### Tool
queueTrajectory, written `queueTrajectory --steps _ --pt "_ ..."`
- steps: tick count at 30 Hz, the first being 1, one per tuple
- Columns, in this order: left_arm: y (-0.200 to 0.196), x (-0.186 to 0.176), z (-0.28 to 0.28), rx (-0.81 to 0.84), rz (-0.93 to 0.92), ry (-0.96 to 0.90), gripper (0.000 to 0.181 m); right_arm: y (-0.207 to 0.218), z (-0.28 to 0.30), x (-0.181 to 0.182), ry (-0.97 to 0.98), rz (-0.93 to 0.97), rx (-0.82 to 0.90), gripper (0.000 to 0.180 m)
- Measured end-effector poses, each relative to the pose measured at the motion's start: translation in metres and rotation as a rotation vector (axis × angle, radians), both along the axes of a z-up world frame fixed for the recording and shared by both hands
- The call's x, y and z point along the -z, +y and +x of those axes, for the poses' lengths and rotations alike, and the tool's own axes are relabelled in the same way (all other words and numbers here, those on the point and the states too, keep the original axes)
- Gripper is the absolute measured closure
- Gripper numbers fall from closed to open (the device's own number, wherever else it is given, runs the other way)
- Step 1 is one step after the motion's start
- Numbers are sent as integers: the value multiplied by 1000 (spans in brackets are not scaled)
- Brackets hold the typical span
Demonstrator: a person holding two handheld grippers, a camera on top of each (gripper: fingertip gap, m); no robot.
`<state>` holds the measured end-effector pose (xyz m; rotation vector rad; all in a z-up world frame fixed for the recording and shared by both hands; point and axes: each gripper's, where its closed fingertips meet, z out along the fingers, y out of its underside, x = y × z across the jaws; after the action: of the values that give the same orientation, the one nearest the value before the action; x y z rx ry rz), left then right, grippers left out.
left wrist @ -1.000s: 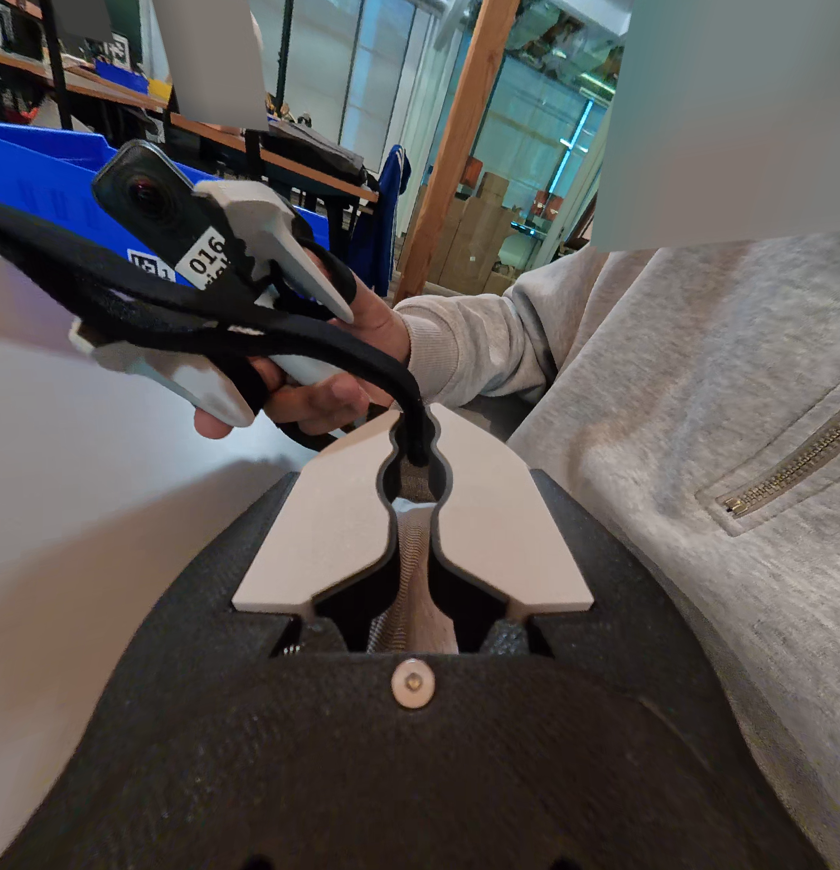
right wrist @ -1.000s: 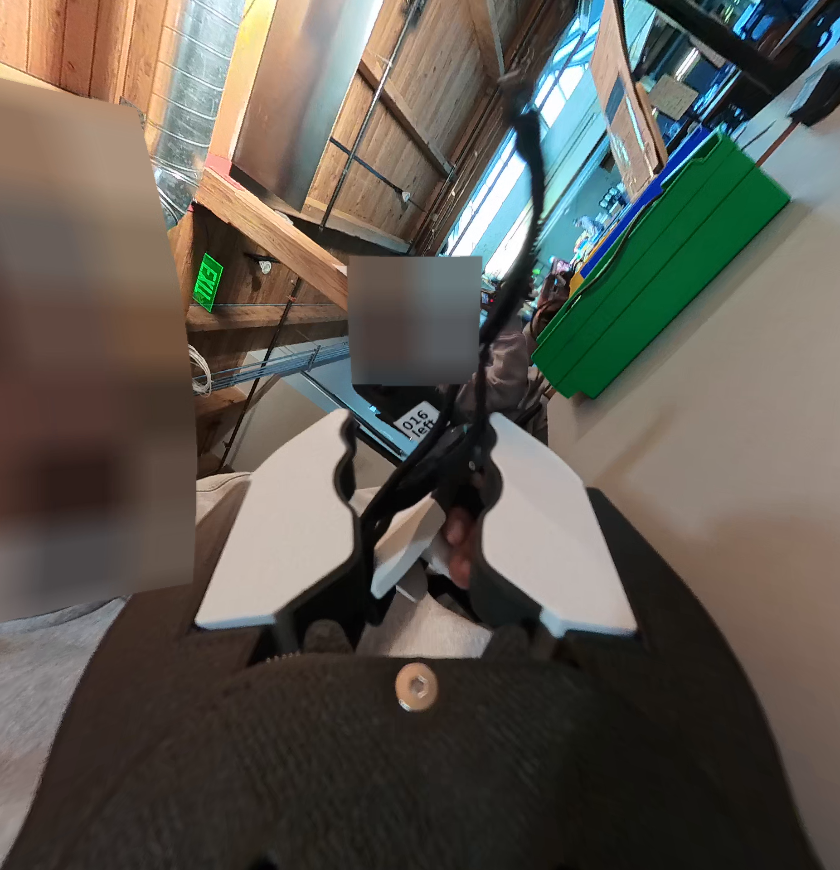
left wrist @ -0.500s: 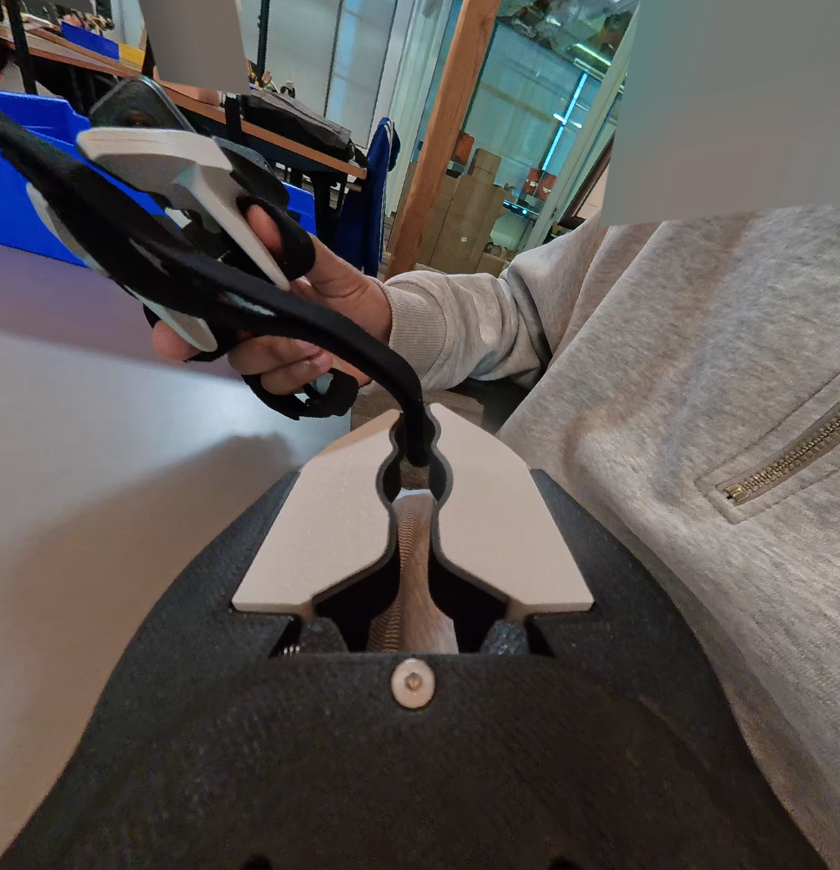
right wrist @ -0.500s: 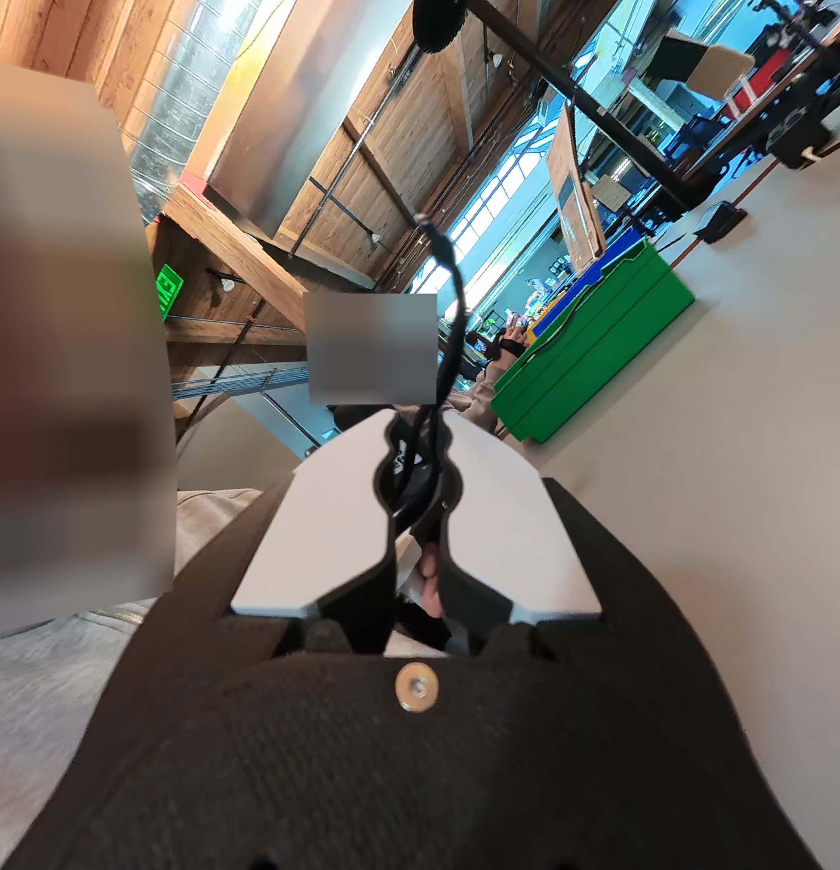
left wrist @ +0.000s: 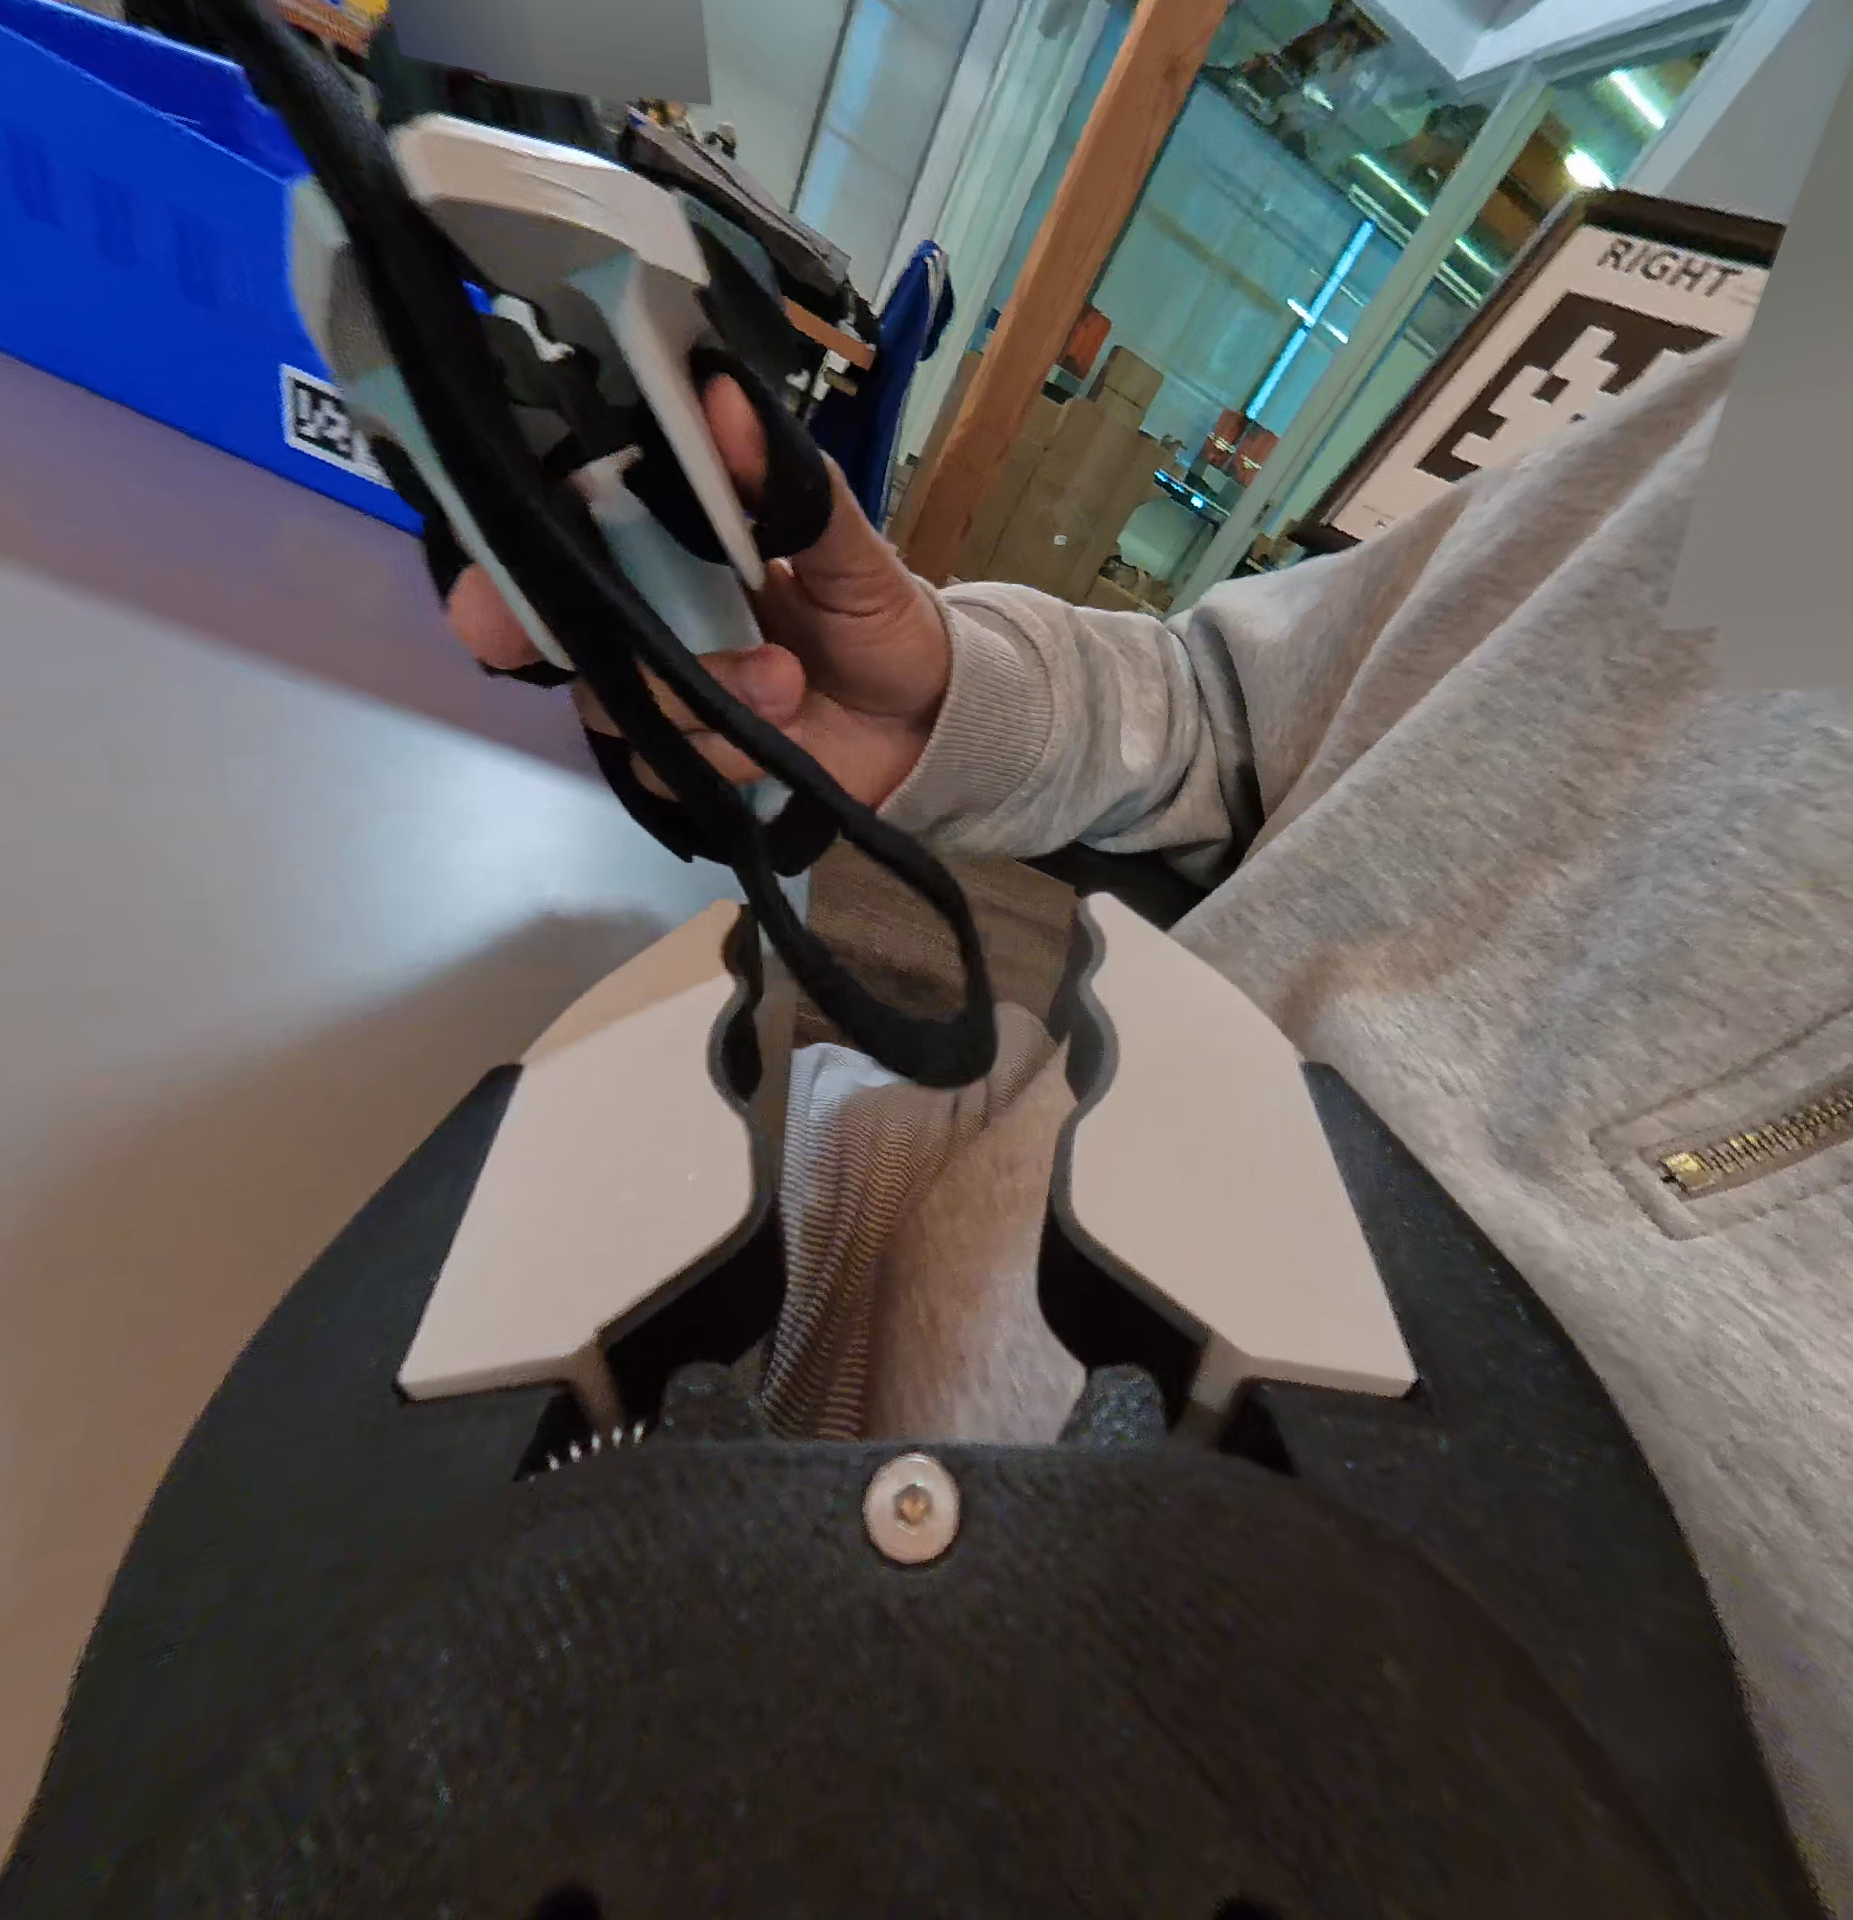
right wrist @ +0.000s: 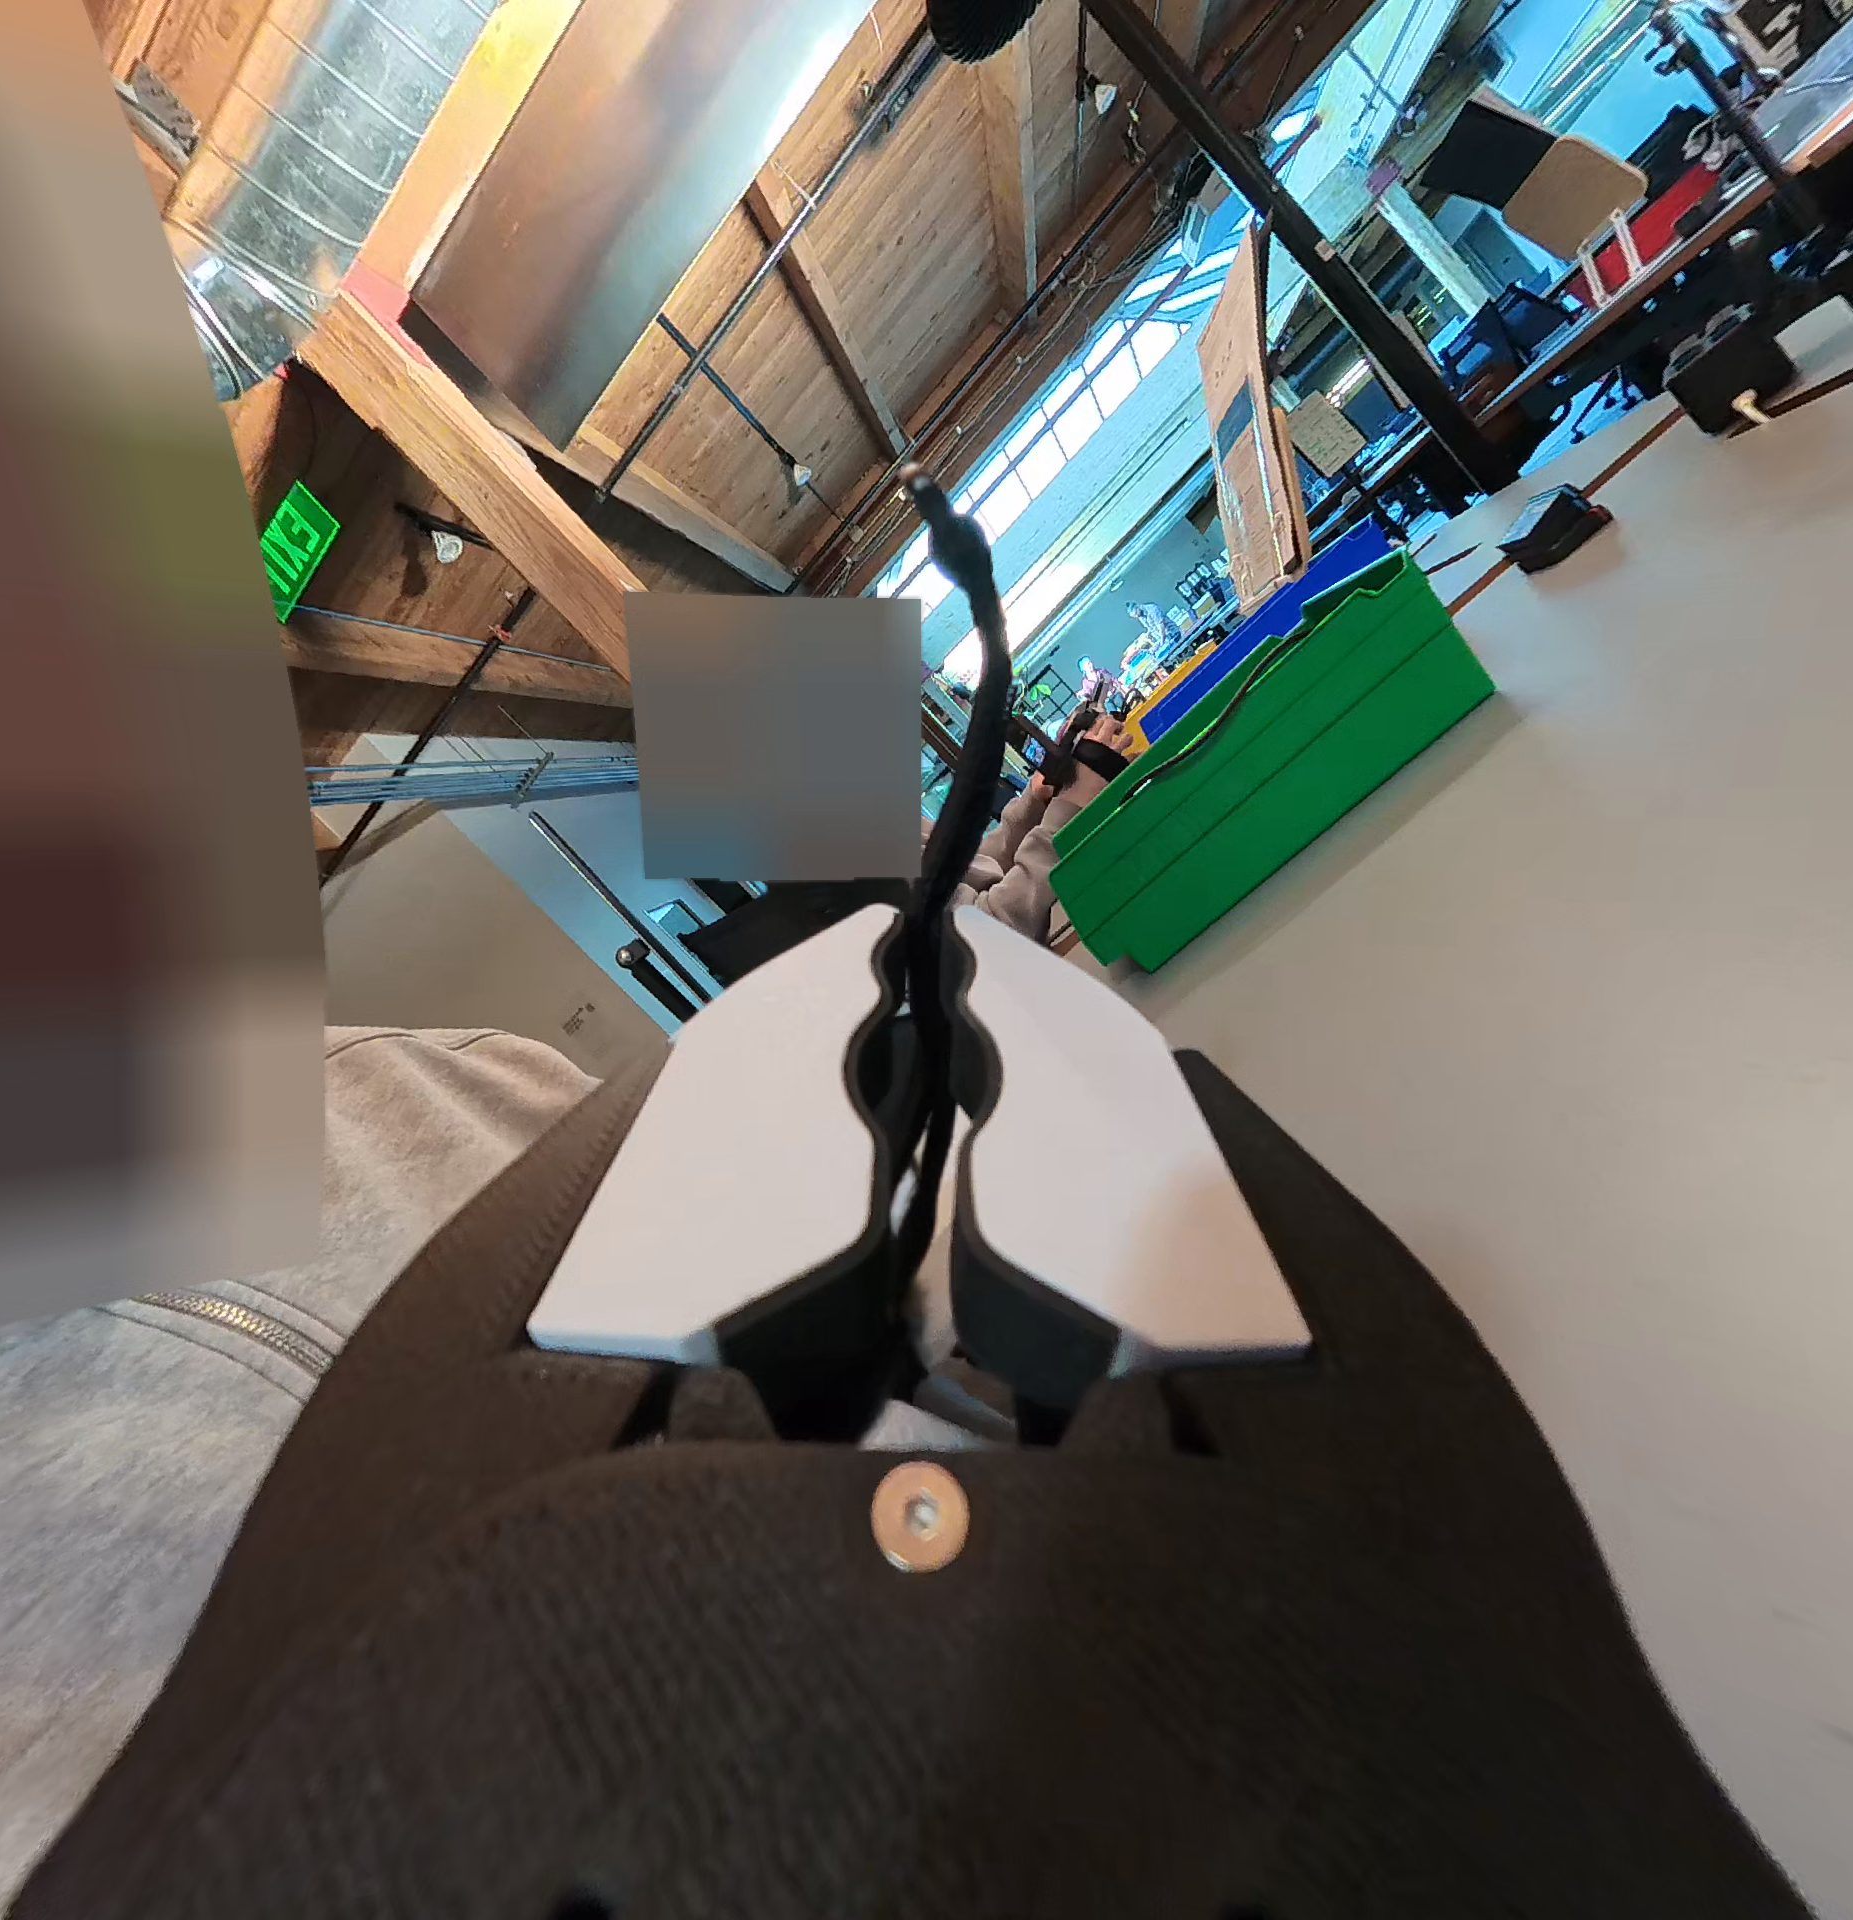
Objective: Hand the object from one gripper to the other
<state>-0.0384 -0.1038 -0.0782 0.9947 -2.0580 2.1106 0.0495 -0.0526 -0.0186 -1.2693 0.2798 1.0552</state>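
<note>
A black cord (right wrist: 966, 675) is the object. My right gripper (right wrist: 917, 935) is shut on it; the cord runs between the closed fingers and its free end sticks up beyond the tips. My left gripper (left wrist: 914, 930) is open. A loop of the cord (left wrist: 932, 1065) hangs loose in the gap between its fingers, close to the left one, and is not pinched. The right gripper also shows in the left wrist view (left wrist: 366, 208), up and to the left, held by a hand (left wrist: 849, 644), with the cord running down from it.
A grey table (left wrist: 226, 935) lies below to the left. A blue bin (left wrist: 122, 260) stands at its far side. A green bin (right wrist: 1275, 769) and a small black box (right wrist: 1550, 525) sit on the table in the right wrist view. The person's grey sweater (left wrist: 1524, 935) fills the right. Spacing between my two grippers at the tips: around 11 cm.
My right gripper has closed on the cord. My left gripper, shut on the cord before, has opened and let it go; the loop now hangs free.
</note>
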Motion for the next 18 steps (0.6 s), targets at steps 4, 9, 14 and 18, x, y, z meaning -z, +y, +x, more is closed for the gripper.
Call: queueTrajectory --steps 4,9,14,18 --pt "15 -4 13 -93 -62 33 113 3 -11 1 -65 -13 -20 174" --pt "31 -7 24 -180 -105 51 122 9 -37 5 -185 -33 -65 174" --pt "30 -7 24 -179 -100 51 131 13 -60 9 -262 -41 -124 174" --pt "27 -10 20 -138 -136 63 145 14 -64 9 -256 -34 -142 174"
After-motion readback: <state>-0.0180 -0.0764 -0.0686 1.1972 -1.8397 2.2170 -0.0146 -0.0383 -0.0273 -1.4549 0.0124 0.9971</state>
